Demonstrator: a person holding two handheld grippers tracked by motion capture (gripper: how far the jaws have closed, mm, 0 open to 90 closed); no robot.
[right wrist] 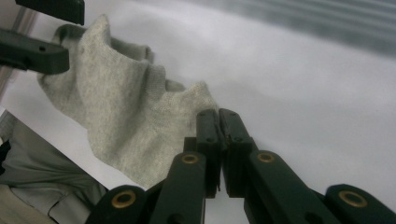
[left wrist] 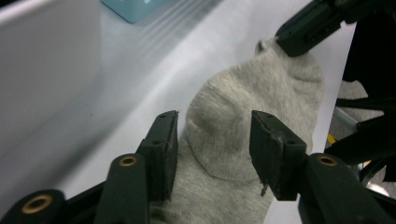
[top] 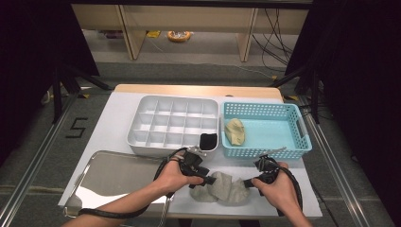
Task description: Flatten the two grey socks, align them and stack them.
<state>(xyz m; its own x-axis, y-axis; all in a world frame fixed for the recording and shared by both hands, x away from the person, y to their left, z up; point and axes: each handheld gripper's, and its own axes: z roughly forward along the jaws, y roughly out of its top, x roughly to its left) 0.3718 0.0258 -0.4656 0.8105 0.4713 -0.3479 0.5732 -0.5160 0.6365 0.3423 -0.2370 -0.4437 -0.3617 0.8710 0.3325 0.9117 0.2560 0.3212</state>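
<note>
On the white bench, my right gripper pinches the grey sock's right edge to anchor it, while my left gripper straddles its left end, jaws apart.

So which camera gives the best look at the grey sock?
The left gripper view: the grey sock lies close up between the open left gripper. The right gripper view shows its edge pinched by the shut right gripper. The high view shows it small, between both hands.
</note>
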